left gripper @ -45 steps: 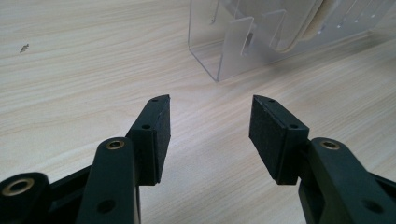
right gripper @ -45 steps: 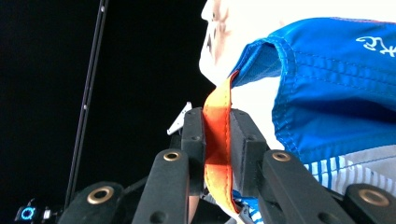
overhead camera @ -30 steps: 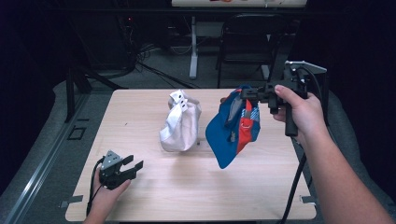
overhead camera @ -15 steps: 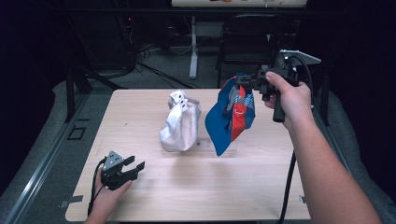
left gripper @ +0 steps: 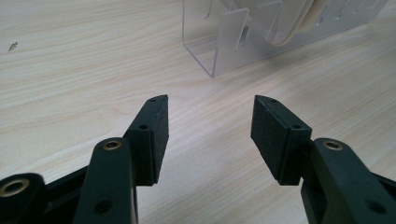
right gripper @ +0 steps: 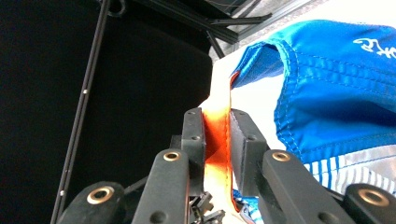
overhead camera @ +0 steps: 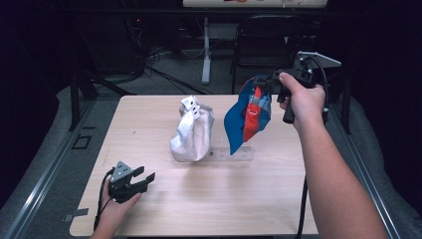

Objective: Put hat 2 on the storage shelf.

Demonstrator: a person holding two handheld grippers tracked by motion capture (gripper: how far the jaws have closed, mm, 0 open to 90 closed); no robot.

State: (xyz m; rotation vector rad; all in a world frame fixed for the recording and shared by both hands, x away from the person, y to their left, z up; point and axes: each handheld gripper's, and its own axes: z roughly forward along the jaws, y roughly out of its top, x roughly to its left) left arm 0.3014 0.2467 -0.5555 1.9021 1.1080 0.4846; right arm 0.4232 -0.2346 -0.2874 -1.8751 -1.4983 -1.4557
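We pinch an orange strap of the blue garment (overhead camera: 247, 117) between the closed pads of our right gripper (overhead camera: 266, 80), lifted above the table (overhead camera: 249, 199) at about two o'clock, the cloth hanging toward the clear stand (overhead camera: 231, 153). The white garment (overhead camera: 191, 132) sits near centre on that stand. Our left gripper (overhead camera: 144, 179) rests at seven o'clock, jaws apart and empty.
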